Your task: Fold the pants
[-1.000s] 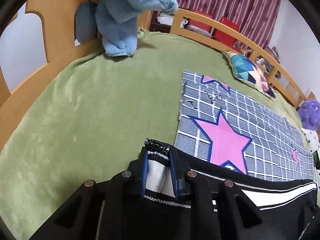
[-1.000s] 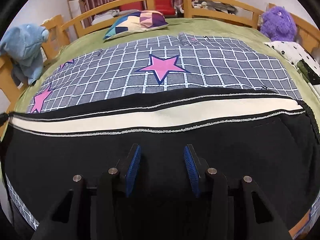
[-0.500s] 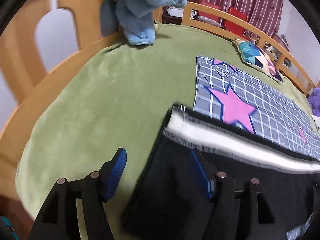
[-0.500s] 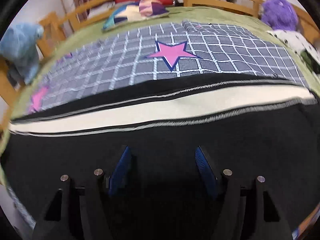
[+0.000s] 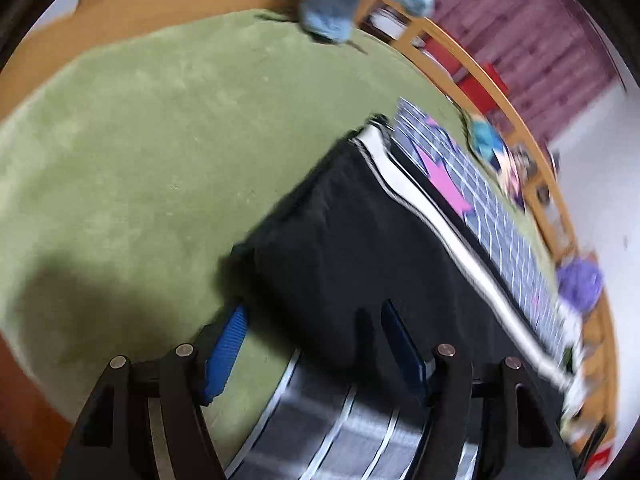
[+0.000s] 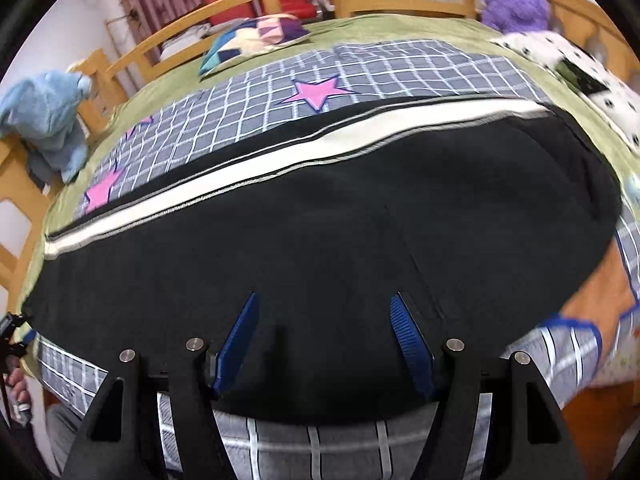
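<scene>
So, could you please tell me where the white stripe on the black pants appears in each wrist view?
Left wrist: white stripe runs diagonally from upper centre to lower right, along the pants' far edge.
Right wrist: white stripe arcs across the middle, left to right.
Shared landmark: the pink star just beyond it.

A green-covered bed carries a grid blanket, black pants, and a pillow.

Right gripper gapes over black pants on checked blanket
</scene>
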### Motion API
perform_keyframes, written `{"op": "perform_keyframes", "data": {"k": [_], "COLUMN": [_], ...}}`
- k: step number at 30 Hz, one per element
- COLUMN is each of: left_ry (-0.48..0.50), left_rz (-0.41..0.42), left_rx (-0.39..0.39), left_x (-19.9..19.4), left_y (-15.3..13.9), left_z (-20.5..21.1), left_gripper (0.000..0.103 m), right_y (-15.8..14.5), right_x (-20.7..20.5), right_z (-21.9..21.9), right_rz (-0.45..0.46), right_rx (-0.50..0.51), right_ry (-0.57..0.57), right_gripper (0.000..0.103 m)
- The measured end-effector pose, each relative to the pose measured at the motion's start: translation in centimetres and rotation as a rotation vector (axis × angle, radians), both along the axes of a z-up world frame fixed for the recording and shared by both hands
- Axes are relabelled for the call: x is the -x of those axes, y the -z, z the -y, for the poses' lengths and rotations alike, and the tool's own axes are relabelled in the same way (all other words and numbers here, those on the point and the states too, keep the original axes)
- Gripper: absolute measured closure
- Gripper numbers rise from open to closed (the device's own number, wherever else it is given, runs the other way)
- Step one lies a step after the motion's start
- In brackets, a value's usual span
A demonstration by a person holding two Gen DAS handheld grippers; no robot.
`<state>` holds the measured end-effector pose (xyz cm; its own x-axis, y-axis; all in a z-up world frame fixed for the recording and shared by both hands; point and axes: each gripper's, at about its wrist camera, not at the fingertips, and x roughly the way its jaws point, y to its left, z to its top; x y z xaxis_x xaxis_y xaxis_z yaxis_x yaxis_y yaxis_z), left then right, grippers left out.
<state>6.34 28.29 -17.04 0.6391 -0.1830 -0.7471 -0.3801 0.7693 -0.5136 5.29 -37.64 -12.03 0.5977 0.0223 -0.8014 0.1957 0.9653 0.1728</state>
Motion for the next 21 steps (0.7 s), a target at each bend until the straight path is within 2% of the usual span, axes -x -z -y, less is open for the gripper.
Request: {"op": "perform_keyframes", "data": {"k": [2,4,5,6,8,10,12,14,17,21], "left_ry": [-0.065,-0.085,-0.09,-0.083,-0.073,-0.093,-0.116,-0.143,-0.116,-0.05], "left_rz": [-0.006,0.074,0.094,0.079,0.002,-0.04,-0.033,-0.052,-0.068,-0.074], "left_rx": [0.017,0.069,0.078,0.057,-0.012,-0.023,-0.017,-0.07,-0.151,-0.227], "left_x": [-0.5,0.1,0.5,0.5,-0.1,-0.1,0.9,1.7,2.7,3.2], "left_y": [0.6,-0.2,-0.5,-0.6,0.2,0.7,0.2,-0.8,-2.1,-3.7], "left_z": [-0.8,-2.2,-2.5,-2.3,-1.4,-1.3,-1.6,-1.3,0.0,3.4], "left_gripper": [0.081,0.089,0.089,0.089,0.086,0.073,0.067,0.052,0.048,0.044], "right_y": [-0.5,-0.8,-1.0,-1.2,-1.2,-0.8,-0.1,0.7,1.7,3.4], "right_x": [1.3,2.4,3.0,3.9,5.2,6.5,7.3,7.8,7.9,5.6], "right_z": [0.8,1.5,2.0,2.7,4.1,6.1,8.1,10.6,13.5,18.5], "right_rz": [0.021,0.031,0.031,0.033,0.042,0.049,0.051,0.059,0.096,0.138], "right_rx": [0.005,0.017,0.029,0.043,0.048,0.028,-0.014,-0.064,-0.12,-0.146], "right_ry": [0.031,0.05,0.061,0.08,0.108,0.151,0.188,0.232,0.288,0.38], "right_gripper": [0.036,0.036,0.036,0.036,0.036,0.035,0.035,0.035,0.033,0.031]}}
